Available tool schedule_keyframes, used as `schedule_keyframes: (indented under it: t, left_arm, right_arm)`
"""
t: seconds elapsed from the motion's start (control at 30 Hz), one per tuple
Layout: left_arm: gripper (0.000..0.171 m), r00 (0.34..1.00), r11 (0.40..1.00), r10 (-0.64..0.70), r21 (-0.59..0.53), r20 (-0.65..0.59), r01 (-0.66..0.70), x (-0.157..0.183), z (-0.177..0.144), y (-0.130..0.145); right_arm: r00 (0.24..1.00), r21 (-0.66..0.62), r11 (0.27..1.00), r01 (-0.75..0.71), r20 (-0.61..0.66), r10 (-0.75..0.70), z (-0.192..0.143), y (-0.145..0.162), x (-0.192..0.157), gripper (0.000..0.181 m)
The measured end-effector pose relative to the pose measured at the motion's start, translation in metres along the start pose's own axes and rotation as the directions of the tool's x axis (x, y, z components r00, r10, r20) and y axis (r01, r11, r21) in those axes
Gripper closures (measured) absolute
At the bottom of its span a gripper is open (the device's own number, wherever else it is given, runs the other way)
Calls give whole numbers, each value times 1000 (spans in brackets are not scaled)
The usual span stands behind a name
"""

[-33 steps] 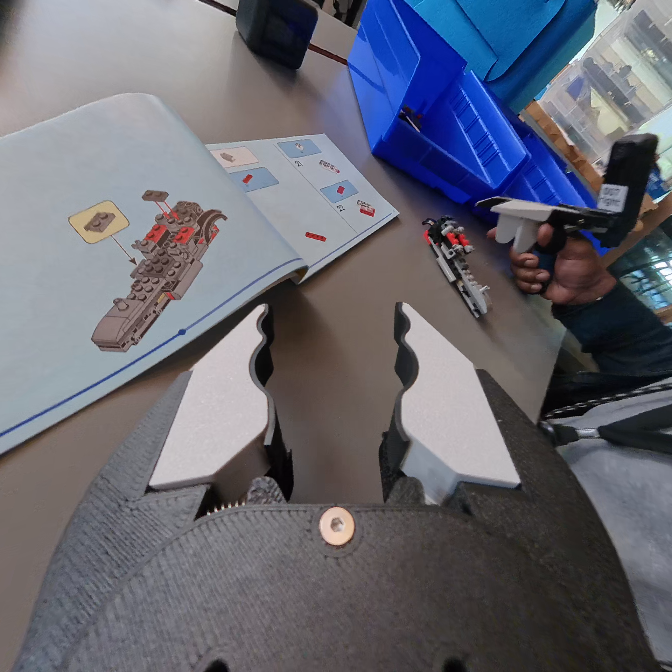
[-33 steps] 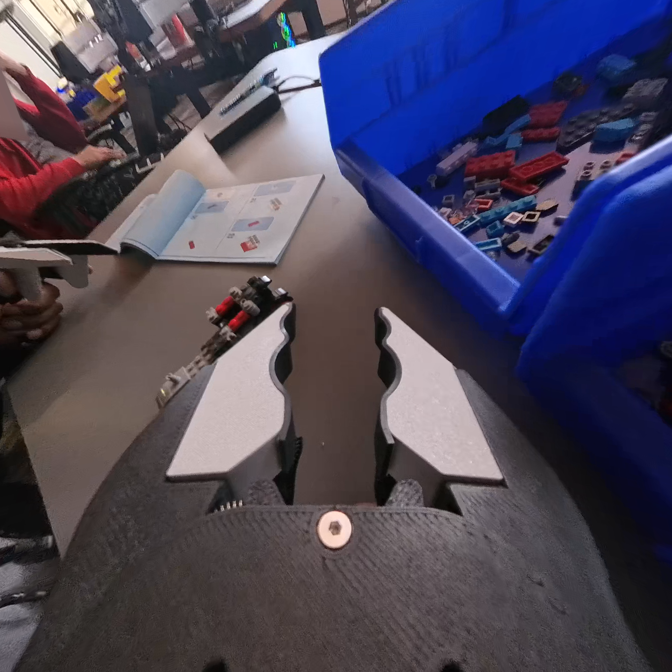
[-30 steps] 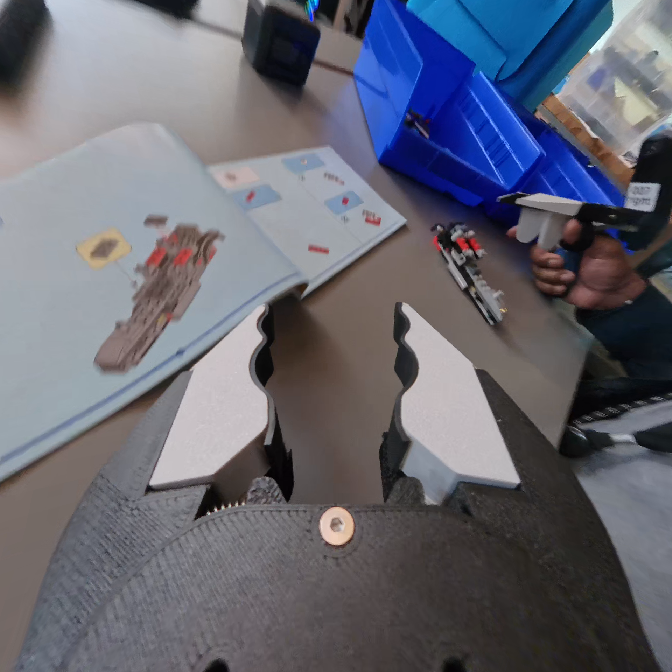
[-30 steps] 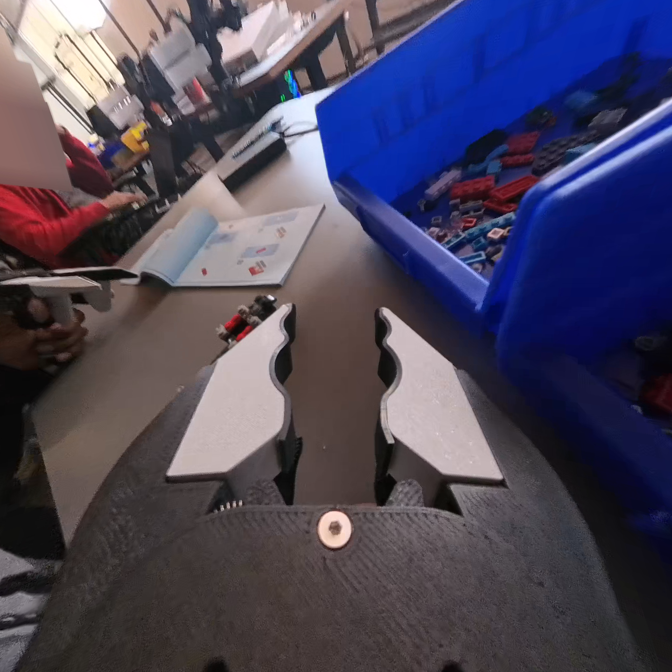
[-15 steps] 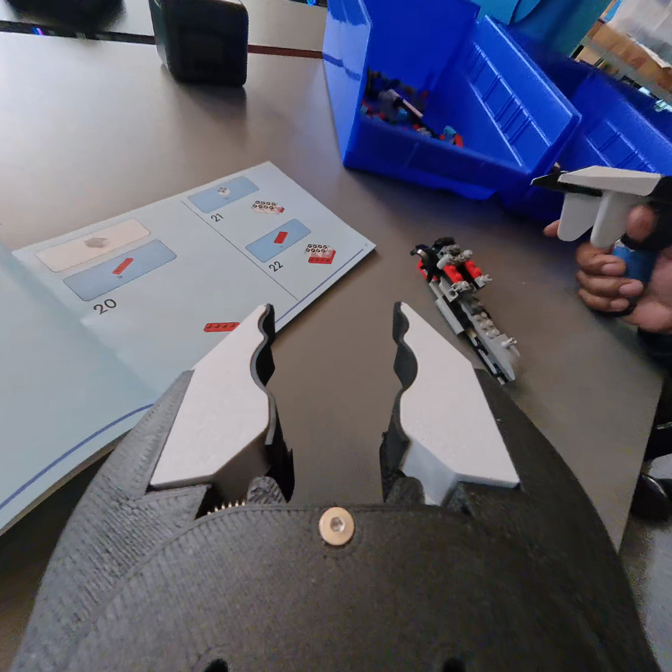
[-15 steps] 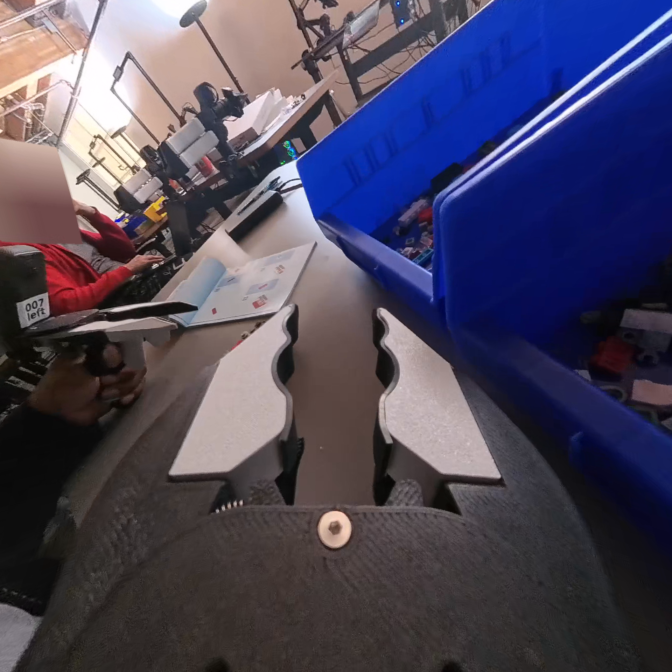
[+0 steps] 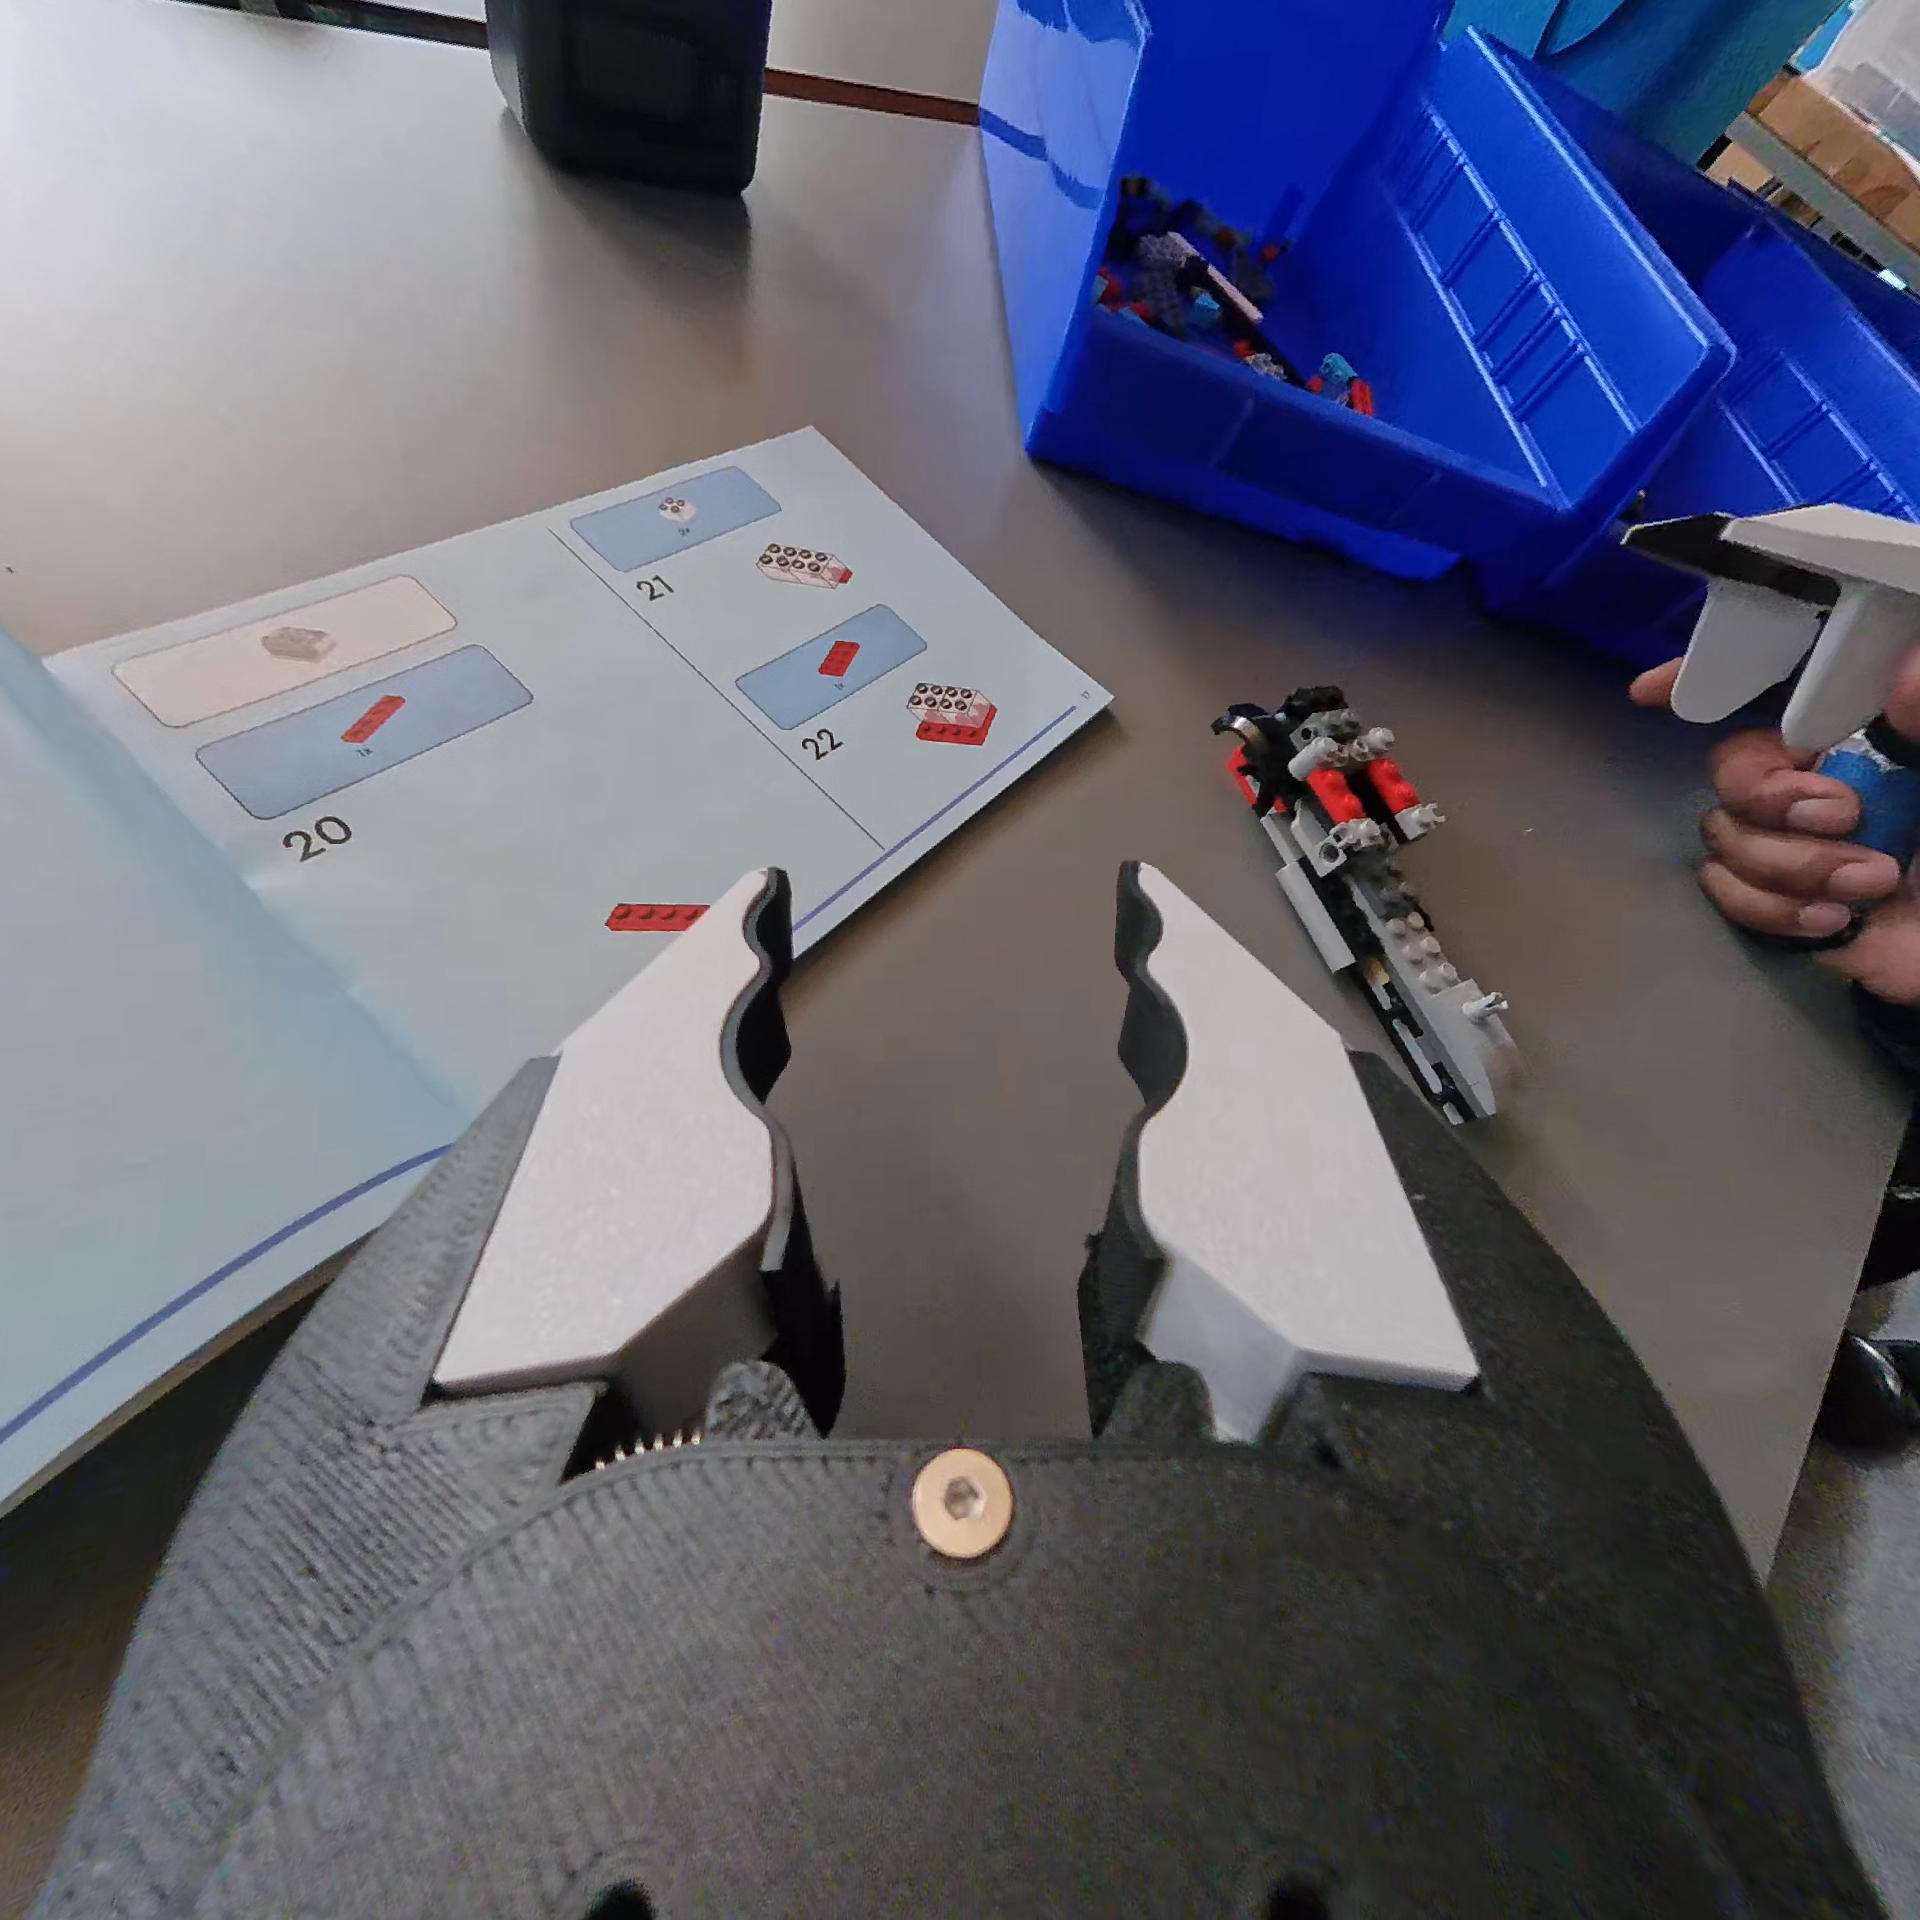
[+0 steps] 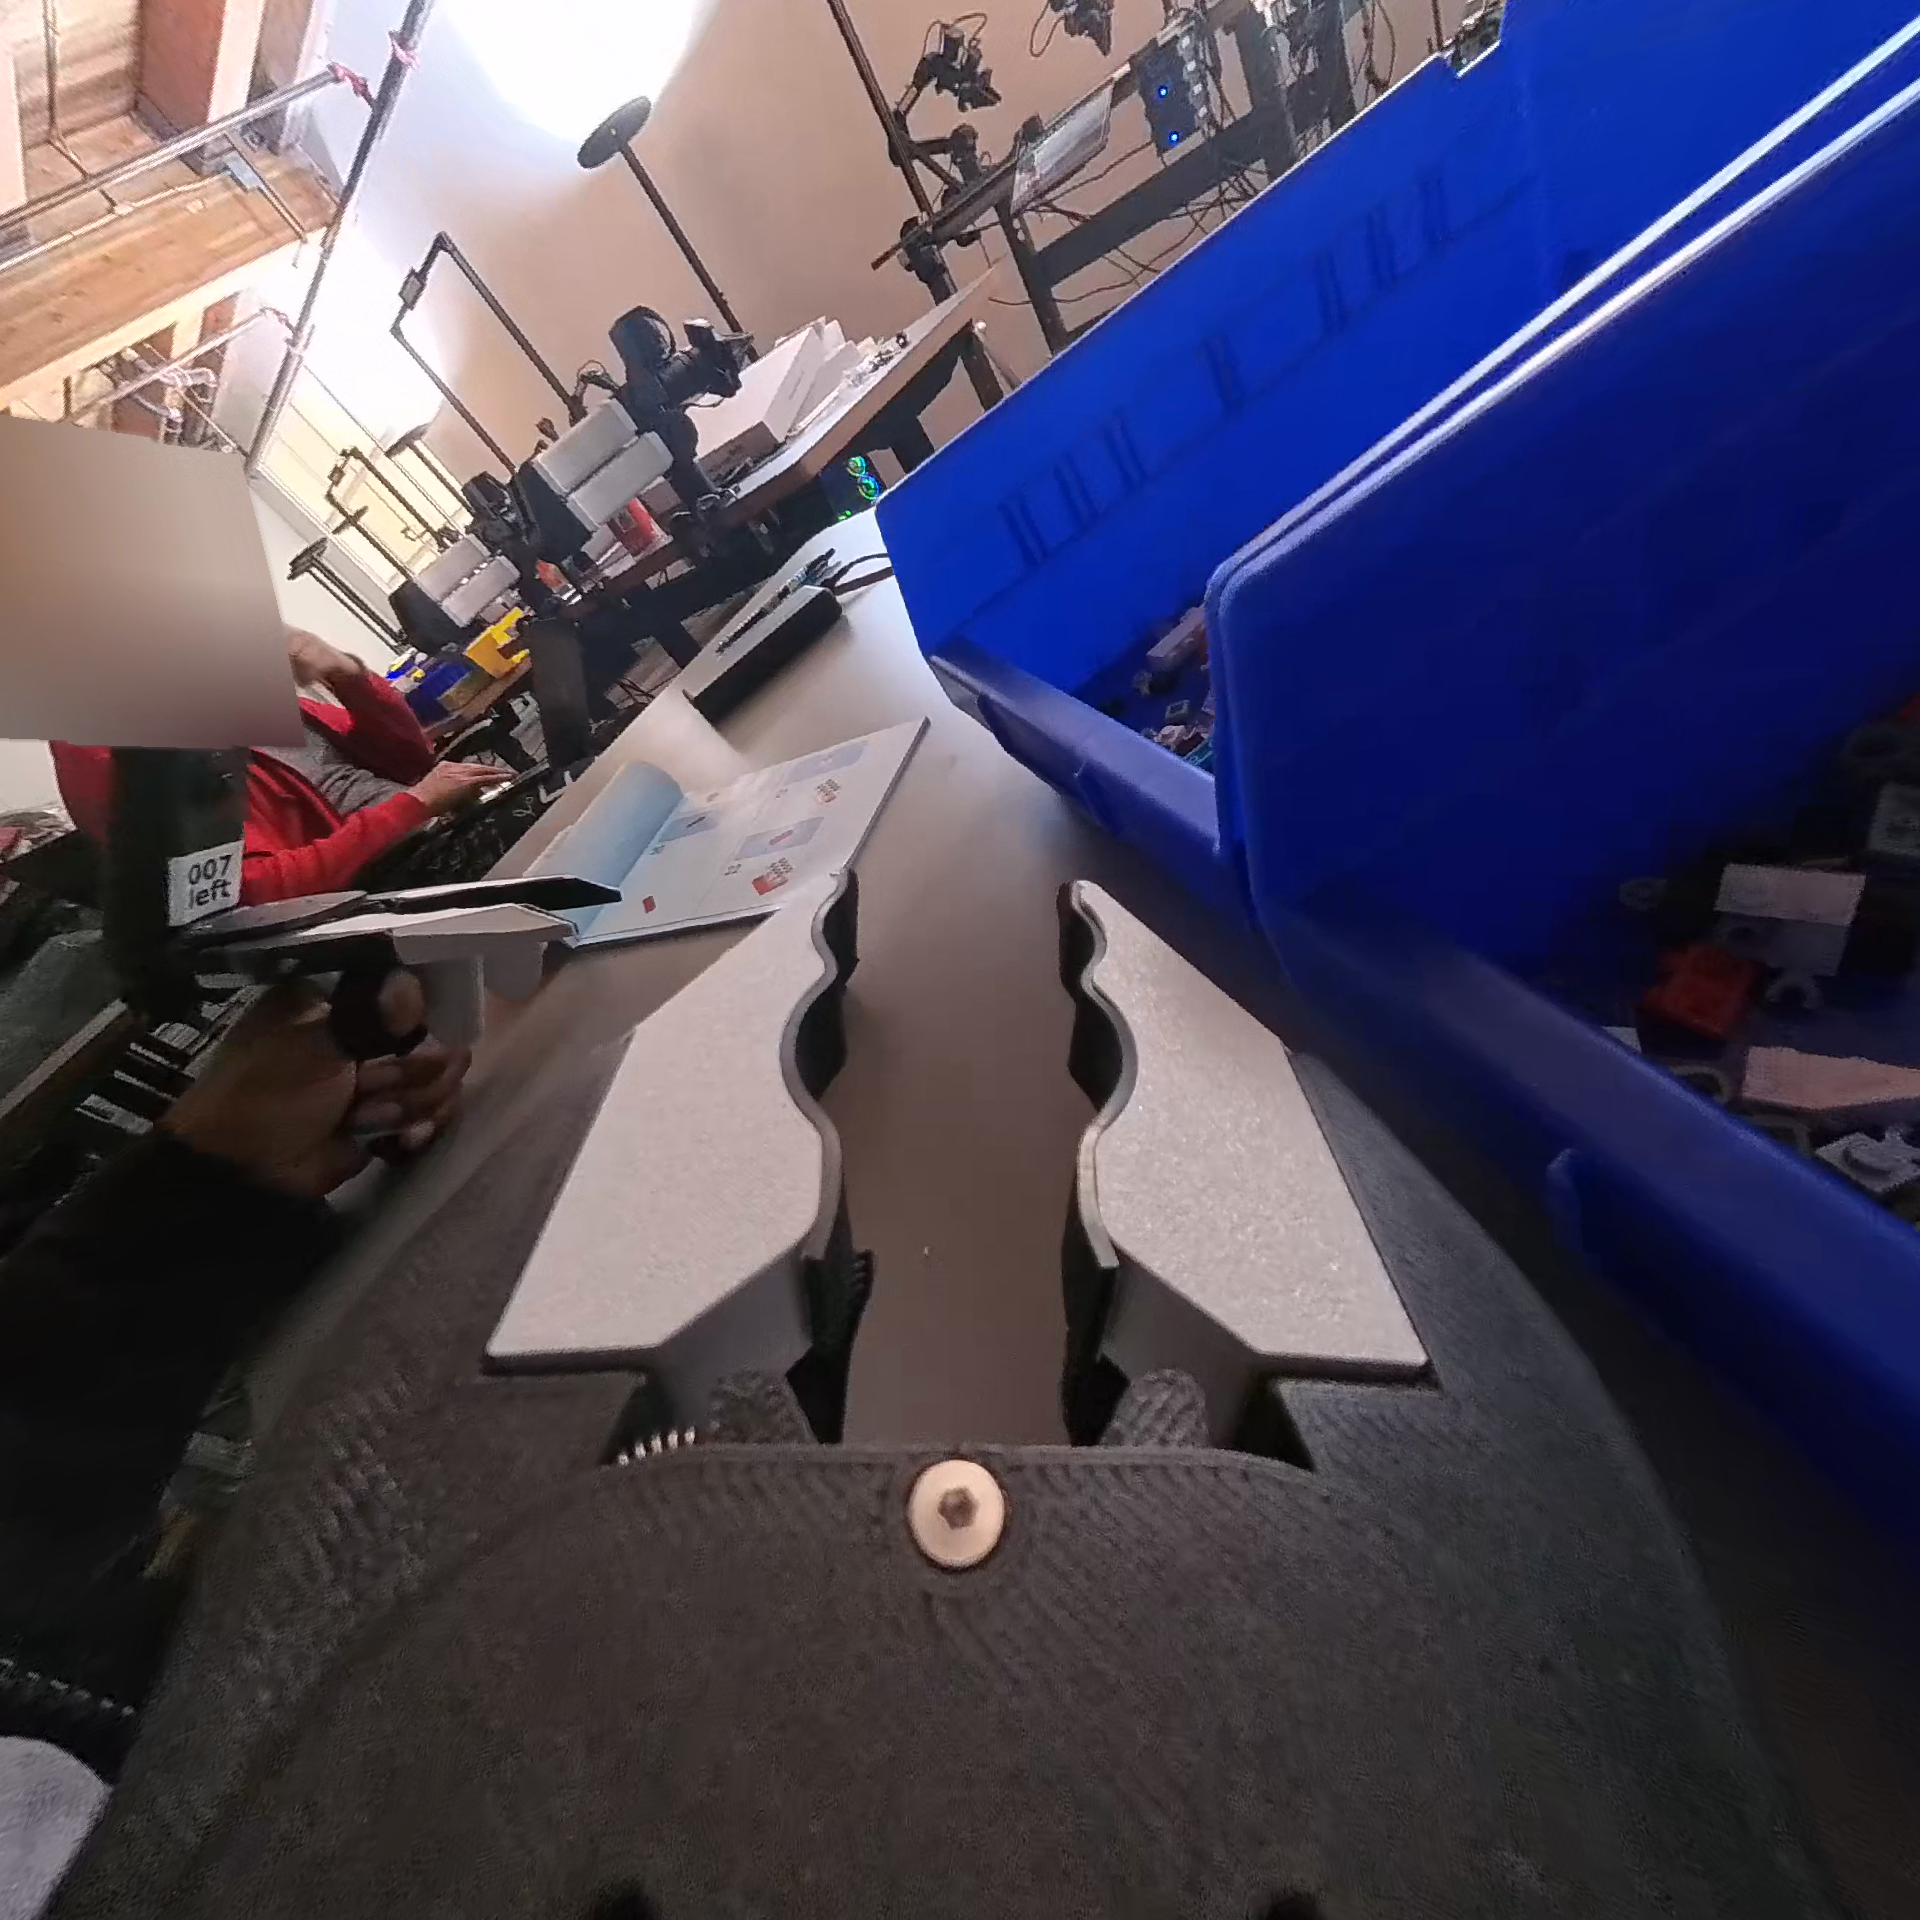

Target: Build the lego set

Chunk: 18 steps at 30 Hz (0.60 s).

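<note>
A partly built grey, black and red lego model [image 7: 1361, 894] lies on the dark table, right of the open instruction booklet [image 7: 436, 769]. My left gripper [image 7: 951, 883] is open and empty, low over the table between the booklet's corner and the model. My right gripper [image 8: 956, 899] is open and empty, low over the table beside the blue bins; it also shows in the left wrist view [image 7: 1787, 613], held in a hand. The model is hidden in the right wrist view. The booklet [image 8: 748, 821] lies ahead there, with the left gripper [image 8: 416, 925] at the left.
Blue bins [image 7: 1299, 312] holding several loose bricks stand at the back right; they fill the right side of the right wrist view [image 8: 1558, 623]. A black box [image 7: 634, 83] stands at the table's back. A person in red [image 8: 312, 790] sits at another desk.
My left gripper has swung right, from the booklet's left page toward its right page and the model. My right gripper has dropped low and tilted up beside the bins, so the model left its view.
</note>
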State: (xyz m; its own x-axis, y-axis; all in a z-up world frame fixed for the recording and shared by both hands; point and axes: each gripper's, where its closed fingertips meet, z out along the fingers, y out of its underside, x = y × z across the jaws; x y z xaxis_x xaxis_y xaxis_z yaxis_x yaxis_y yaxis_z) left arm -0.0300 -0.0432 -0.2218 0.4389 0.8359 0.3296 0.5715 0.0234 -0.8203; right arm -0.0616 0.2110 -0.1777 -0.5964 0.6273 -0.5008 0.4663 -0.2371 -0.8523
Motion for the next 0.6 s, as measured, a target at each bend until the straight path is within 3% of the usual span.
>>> schedule_keyframes:
  t: [0.6]
  left_arm:
    - [109, 999, 1000, -26, 0, -24, 26, 0, 0, 0]
  right_arm:
    - [1000, -10, 1000, -7, 0, 7, 1, 2, 0, 142]
